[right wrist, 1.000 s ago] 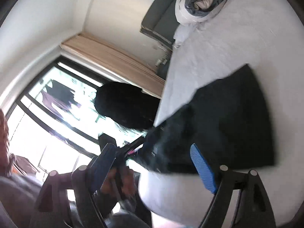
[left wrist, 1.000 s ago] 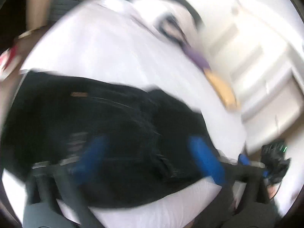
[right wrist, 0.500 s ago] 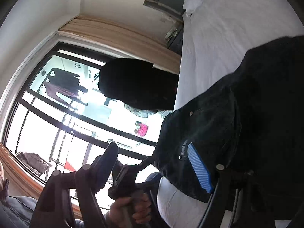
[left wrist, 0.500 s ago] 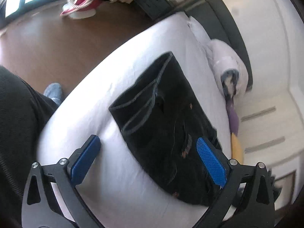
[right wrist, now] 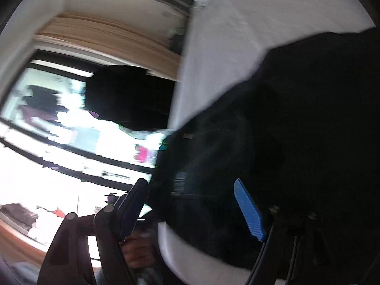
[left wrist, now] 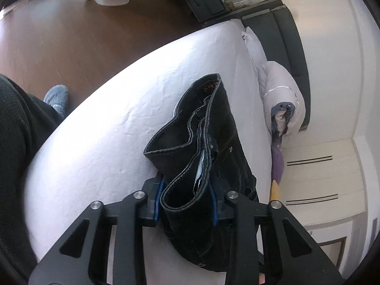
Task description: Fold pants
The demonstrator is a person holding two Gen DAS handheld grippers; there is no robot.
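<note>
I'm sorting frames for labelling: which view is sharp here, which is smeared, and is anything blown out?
Left wrist view: sharp, seams of the black pants readable, white bed sheet bright, fisheye-curved. Right wrist view: motion-smeared, window blown out with blocky artefacts, pants a near-featureless dark mass.

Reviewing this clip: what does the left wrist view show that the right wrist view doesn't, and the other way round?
Only the left wrist view: the left gripper, jaws closing around the waistband of the dark denim pants, plus the brown wooden floor, a rolled white duvet and a grey slipper.

Only the right wrist view, which is blurred: the right gripper standing open at the pants' near edge, a bright window, and a hand below.

Both: the dark pants lying on the white bedsheet.
</note>
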